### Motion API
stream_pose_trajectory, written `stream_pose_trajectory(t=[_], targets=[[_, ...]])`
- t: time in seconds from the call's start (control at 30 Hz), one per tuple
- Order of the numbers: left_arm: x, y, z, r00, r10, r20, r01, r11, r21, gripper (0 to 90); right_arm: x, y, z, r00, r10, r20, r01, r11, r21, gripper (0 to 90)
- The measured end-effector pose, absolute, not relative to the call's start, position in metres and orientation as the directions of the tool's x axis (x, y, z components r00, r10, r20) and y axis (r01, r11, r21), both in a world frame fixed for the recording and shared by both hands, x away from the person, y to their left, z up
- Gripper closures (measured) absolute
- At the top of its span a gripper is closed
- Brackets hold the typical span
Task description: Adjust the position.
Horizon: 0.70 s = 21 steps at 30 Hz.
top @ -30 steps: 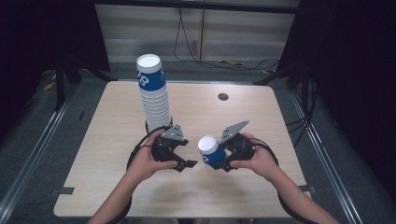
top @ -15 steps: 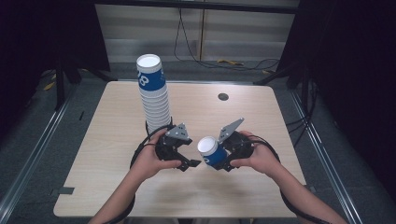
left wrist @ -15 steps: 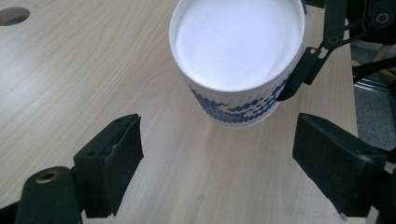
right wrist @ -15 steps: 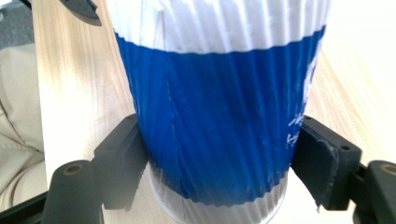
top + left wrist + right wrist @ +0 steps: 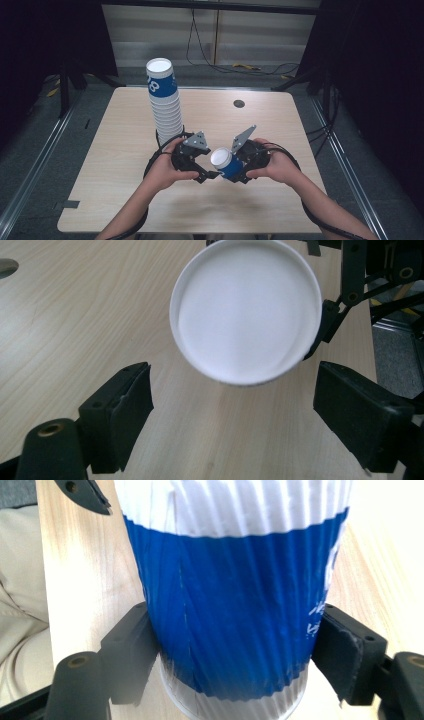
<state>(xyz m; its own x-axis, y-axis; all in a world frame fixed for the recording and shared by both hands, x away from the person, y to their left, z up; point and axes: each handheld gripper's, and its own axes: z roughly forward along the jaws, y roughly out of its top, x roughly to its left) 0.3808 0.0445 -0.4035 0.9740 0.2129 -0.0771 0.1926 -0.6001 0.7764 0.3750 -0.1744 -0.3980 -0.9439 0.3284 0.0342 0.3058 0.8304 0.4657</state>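
- Blue-and-white, a single paper cup [image 5: 223, 162] is seen in the high view near the middle of the bench [image 5: 115, 150], toward its near edge, tipped so that its white mouth faces the left gripper [image 5: 202, 172].
- It is held by the right gripper [image 5: 235, 167]; a tall stack of cups [image 5: 164, 102] is stood behind the left hand [image 5: 162, 170], toward the far left of the bench.
- In the left gripper view, the fingers [image 5: 125, 405] are spread wide with nothing between them; the cup's open mouth [image 5: 245, 310] is faced just beyond them, above the wooden bench.
- In the right gripper view, the fingers [image 5: 132, 650] are closed on the ribbed blue band of the cup [image 5: 235, 610], one pressed against each side.
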Motion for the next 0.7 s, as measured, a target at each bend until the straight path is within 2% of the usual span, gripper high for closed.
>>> stream_pose_trajectory(t=[0.5, 0.7], targets=[[0.376, 0.039, -0.411, 0.978, 0.192, -0.086, 0.186, -0.595, 0.782, 15.8, 0.372, -0.161, -0.397, -0.962, 0.273, 0.016, 0.260, 0.895, 0.362, 23.9], [0.376, 0.037, -0.414, 0.979, 0.180, -0.096, 0.186, -0.593, 0.784, 15.8, 0.371, -0.156, -0.398, -0.967, 0.256, 0.019, 0.245, 0.902, 0.356, 23.7]])
